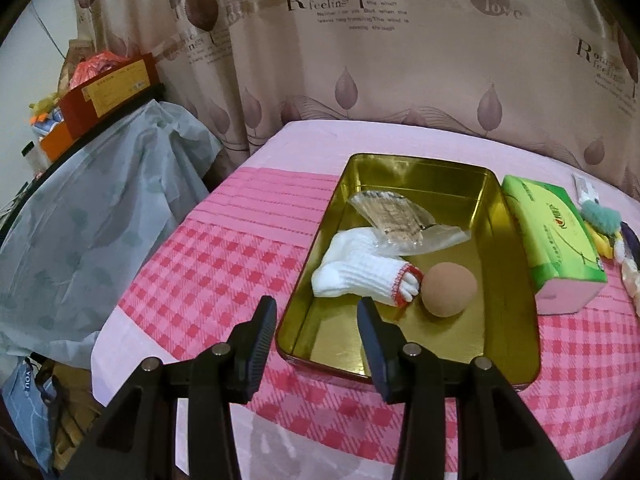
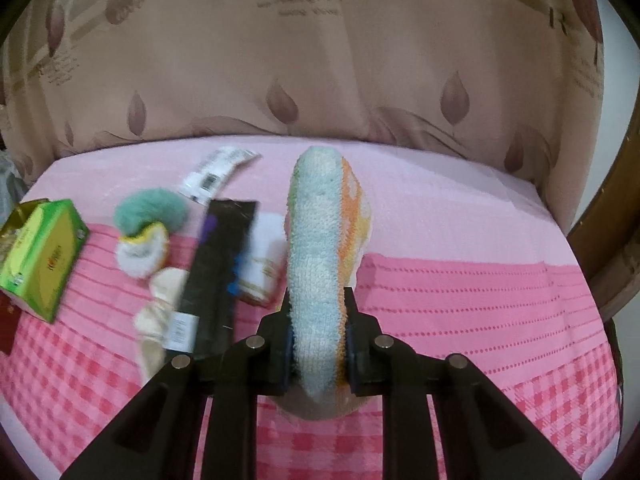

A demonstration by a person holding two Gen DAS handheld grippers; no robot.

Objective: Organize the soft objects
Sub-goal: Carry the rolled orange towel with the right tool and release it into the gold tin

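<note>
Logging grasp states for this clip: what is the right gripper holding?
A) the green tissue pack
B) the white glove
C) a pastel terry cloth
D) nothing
C: in the right wrist view, the right gripper is clamped on a blue-and-orange terry cloth sticking up between its fingers.

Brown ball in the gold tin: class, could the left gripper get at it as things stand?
Probably yes: the left gripper is open and empty at the tin's near rim, and the ball lies uncovered beside the white glove.
</note>
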